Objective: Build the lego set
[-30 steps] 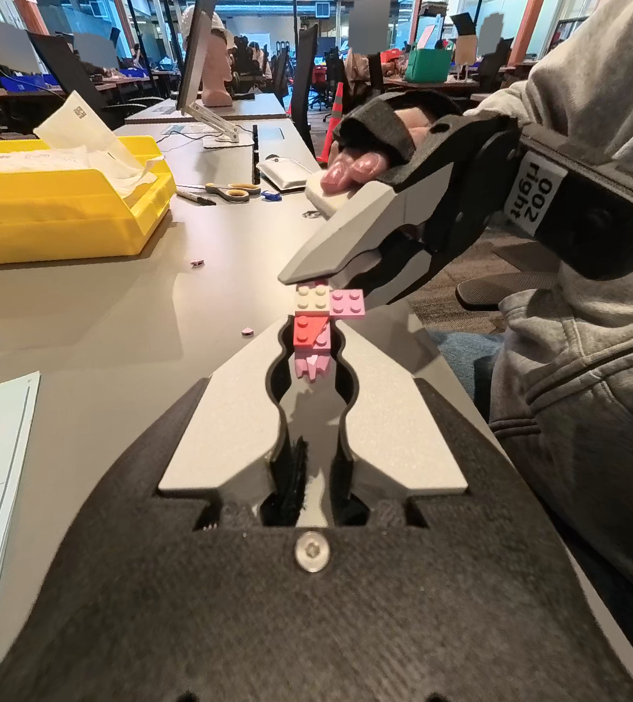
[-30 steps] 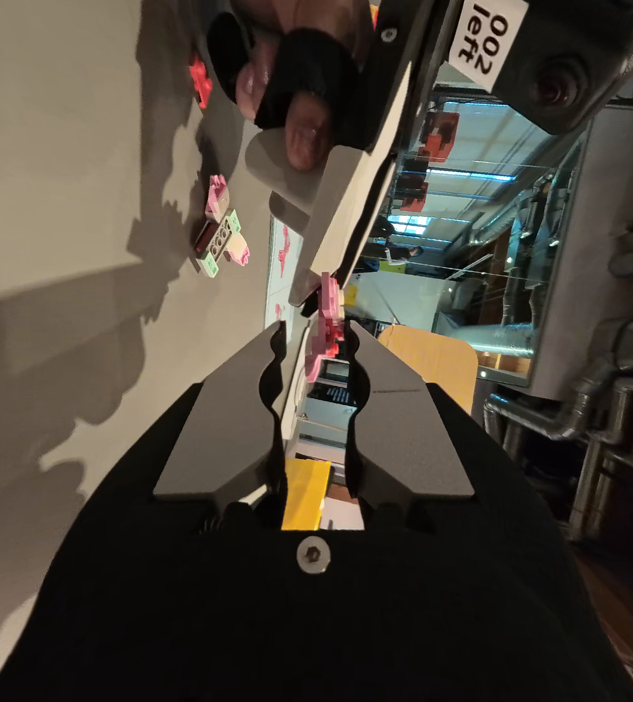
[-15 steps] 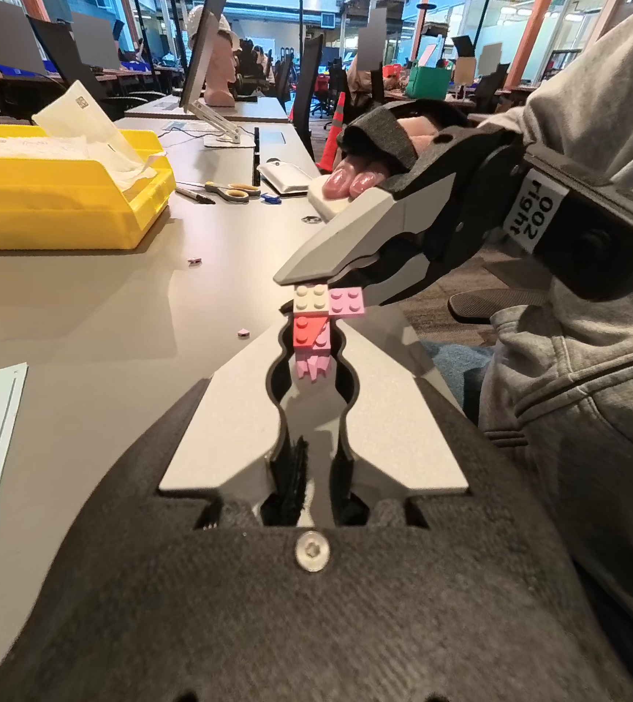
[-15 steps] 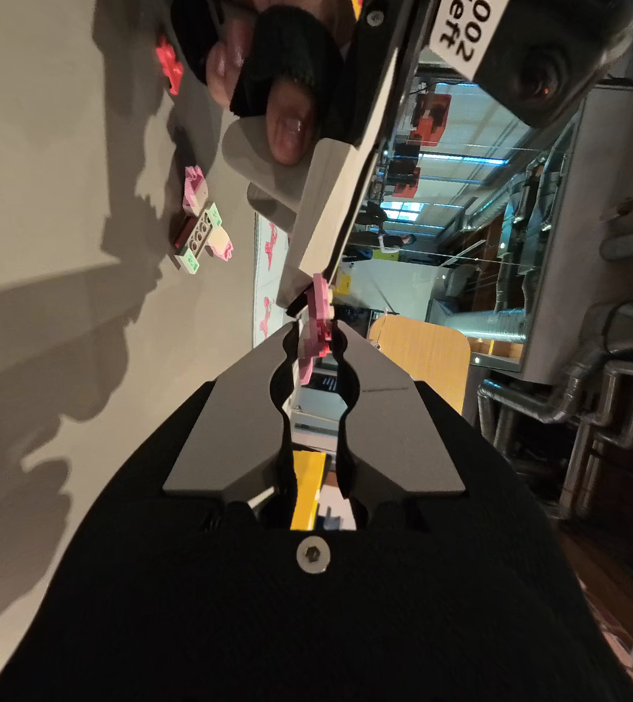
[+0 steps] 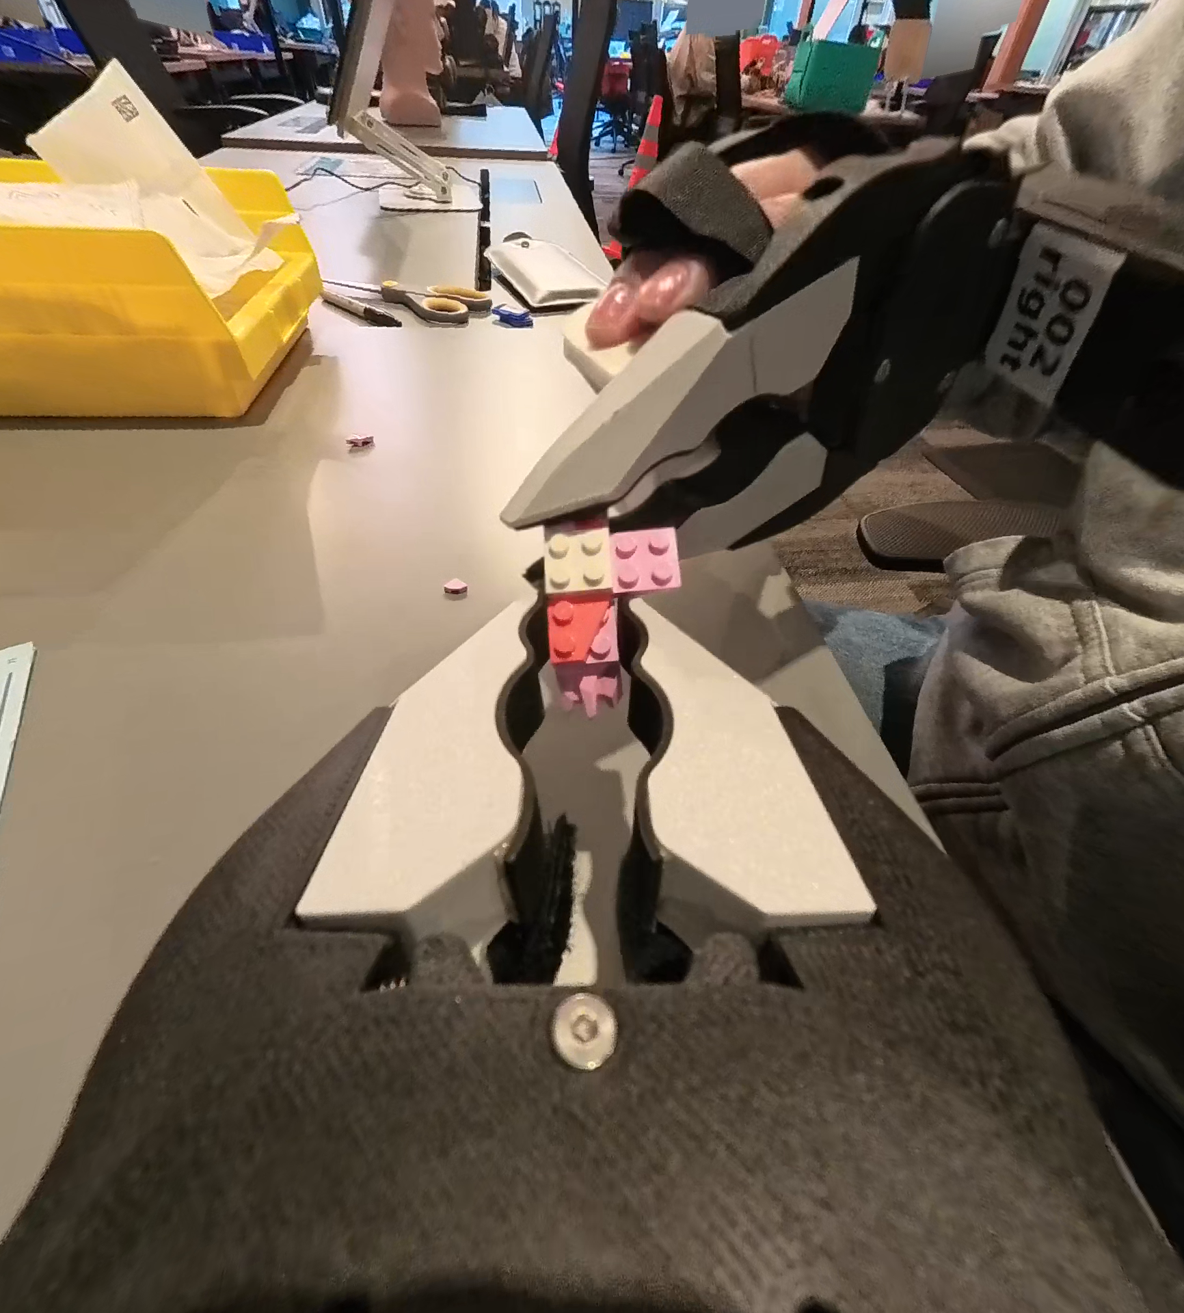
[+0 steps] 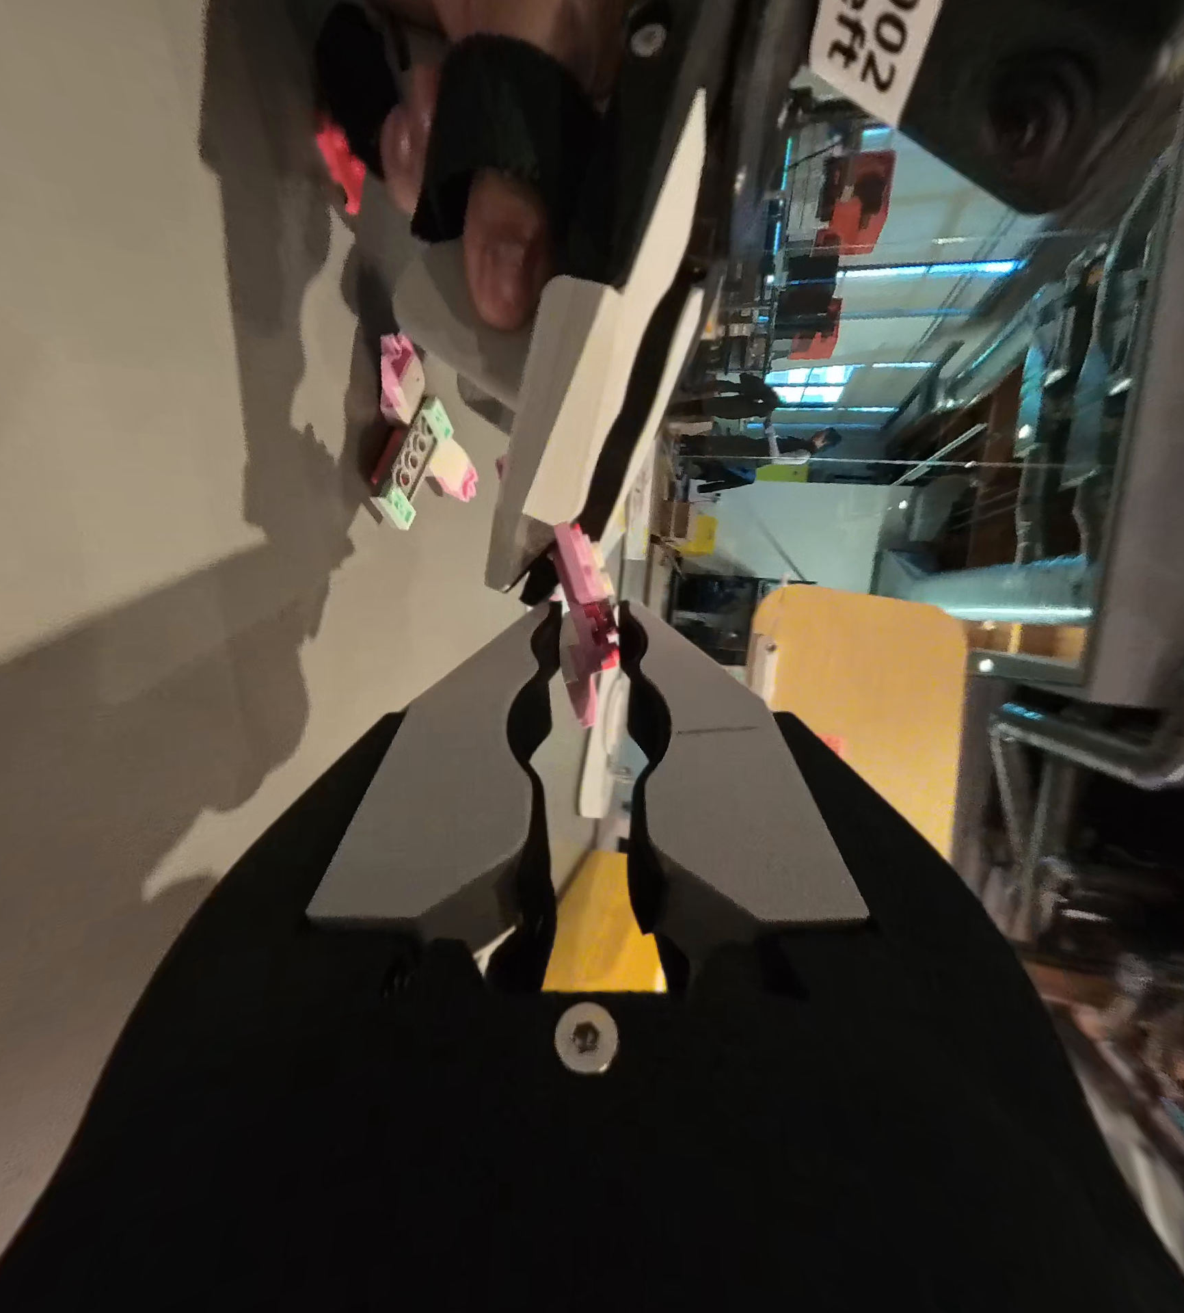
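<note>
Above the table's near edge, the left claw (image 5: 583, 639) and right claw (image 5: 607, 519) each pinch an end of the light, rigid brick assembly (image 5: 593, 604), whose press-fit joints may pop apart.

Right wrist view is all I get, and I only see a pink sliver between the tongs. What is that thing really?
Observer: The left wrist view shows a small brick cluster: a cream plate and a pink plate side by side, with a red piece below them. The left tongs pinch the red end.
Operator: Are my tongs on it too?
Observer: Yes, the right tongs clamp the far end, with one finger lying over the cream plate.
Operator: Any spare bits lying around?
Observer: Two tiny loose pieces lie on the table, beyond the cluster, towards a yellow bin.
</note>
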